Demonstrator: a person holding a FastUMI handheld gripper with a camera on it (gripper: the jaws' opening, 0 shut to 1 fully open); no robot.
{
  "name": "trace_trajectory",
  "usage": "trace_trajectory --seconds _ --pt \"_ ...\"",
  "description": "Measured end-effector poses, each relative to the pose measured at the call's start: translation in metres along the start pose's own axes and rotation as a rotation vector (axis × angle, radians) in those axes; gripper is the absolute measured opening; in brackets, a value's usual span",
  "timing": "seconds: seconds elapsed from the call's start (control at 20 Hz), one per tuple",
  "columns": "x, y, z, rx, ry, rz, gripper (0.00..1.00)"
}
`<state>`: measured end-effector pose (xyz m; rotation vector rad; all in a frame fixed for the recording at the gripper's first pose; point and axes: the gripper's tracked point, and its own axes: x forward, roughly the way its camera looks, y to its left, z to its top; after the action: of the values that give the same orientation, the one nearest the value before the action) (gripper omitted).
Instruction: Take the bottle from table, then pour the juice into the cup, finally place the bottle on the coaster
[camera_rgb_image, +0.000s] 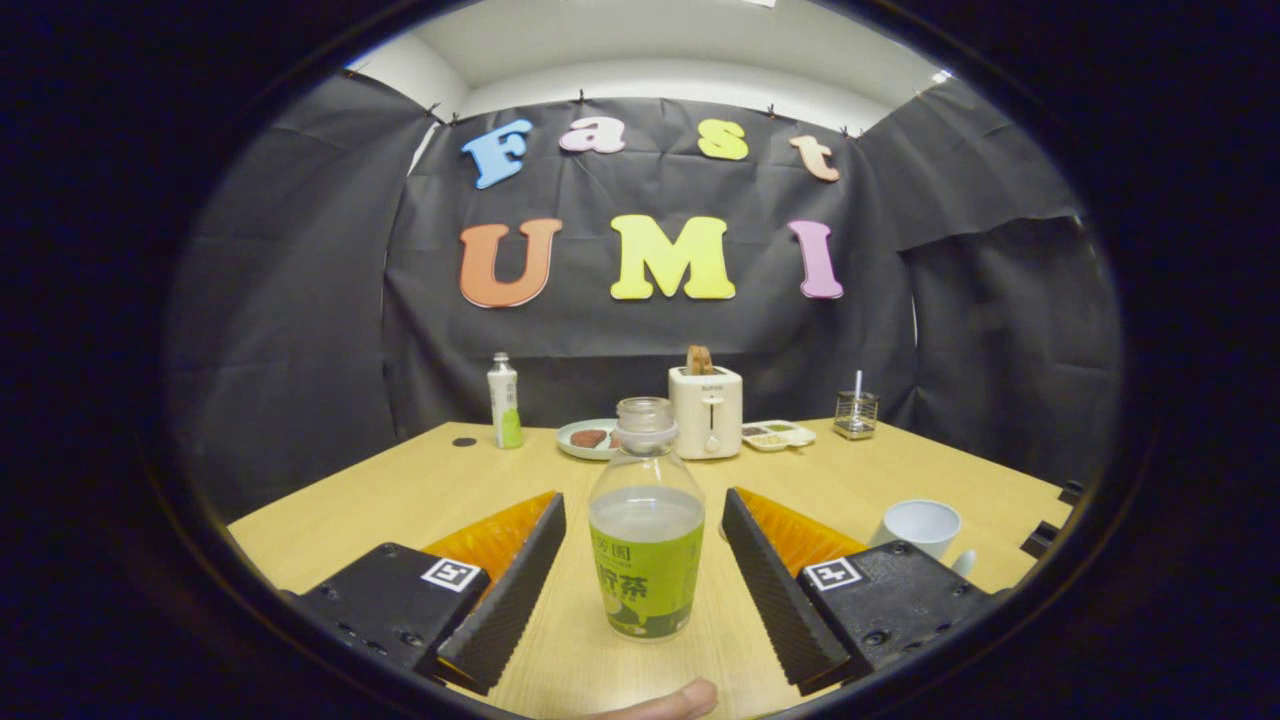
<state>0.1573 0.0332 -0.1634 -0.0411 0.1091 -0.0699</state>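
A clear bottle (646, 520) with a green label and no cap stands upright on the wooden table (400, 490), holding pale liquid up to its shoulder. It sits between my two fingers, with a gap on each side. My gripper (644, 510) is open; its black ribbed pads (520, 580) flank the bottle without touching it. A pale blue cup (921, 525) stands to the right, just beyond the right finger. A small dark round coaster (464, 441) lies far back on the left of the table.
At the back stand a second white and green bottle (504, 402), a plate with food (588, 438), a white toaster (706, 410) with toast, a small divided tray (778, 434) and a wire holder (856, 413). A fingertip (668, 702) shows at the near edge.
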Motion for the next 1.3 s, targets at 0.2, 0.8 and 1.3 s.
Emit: trace_trajectory --seconds 0.2,0.8,1.3 --pt "0.021 0.01 -0.002 -0.015 -0.003 0.003 1.0" --pt "0.035 -0.007 -0.012 0.006 0.055 -0.1 0.81" --pt "0.004 -0.001 0.002 0.174 0.081 -0.033 0.81"
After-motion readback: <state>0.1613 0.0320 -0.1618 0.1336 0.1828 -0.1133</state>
